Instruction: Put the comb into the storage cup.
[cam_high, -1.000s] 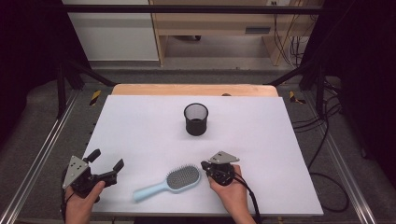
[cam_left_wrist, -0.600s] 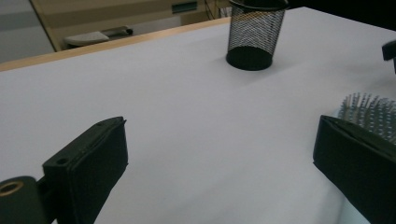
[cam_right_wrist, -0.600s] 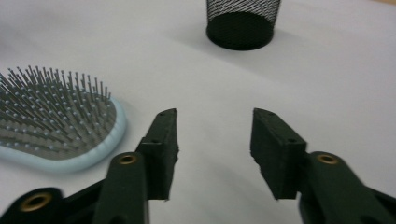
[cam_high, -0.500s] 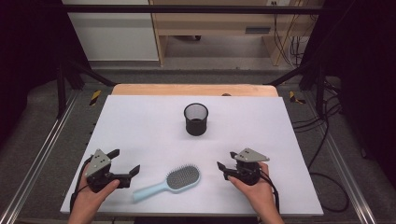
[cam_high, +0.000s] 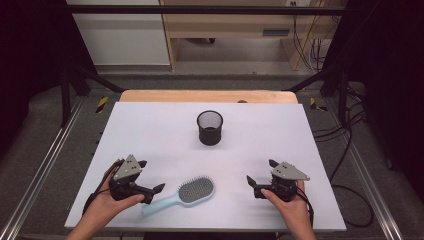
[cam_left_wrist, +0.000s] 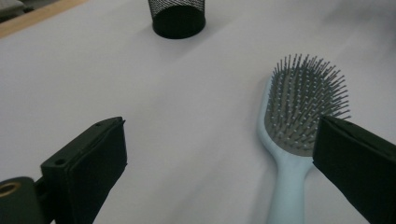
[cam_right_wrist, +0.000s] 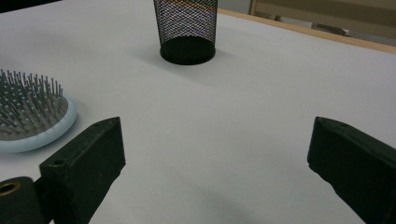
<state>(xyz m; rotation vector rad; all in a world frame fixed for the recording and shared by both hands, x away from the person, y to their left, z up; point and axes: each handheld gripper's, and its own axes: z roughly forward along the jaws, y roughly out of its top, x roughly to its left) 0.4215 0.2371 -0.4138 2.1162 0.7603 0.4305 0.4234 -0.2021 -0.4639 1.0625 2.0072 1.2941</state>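
Currently the hairbrush (cam_high: 182, 195) lies bristles-up on the bench (cam_high: 150, 130), near the mesh cup (cam_high: 210, 128), left gripper (cam_high: 150, 177) wide beside its handle for approach, right gripper (cam_high: 258, 173) just opened, empty.

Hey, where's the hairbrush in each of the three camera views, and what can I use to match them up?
High view: the hairbrush lies low and centre on the white table, handle toward lower left.
Left gripper view: right of centre, bristles up, handle running to the bottom edge.
Right gripper view: its head alone, at the left edge.
Shared landmark: the black mesh cup beyond it, near the top in both gripper views.
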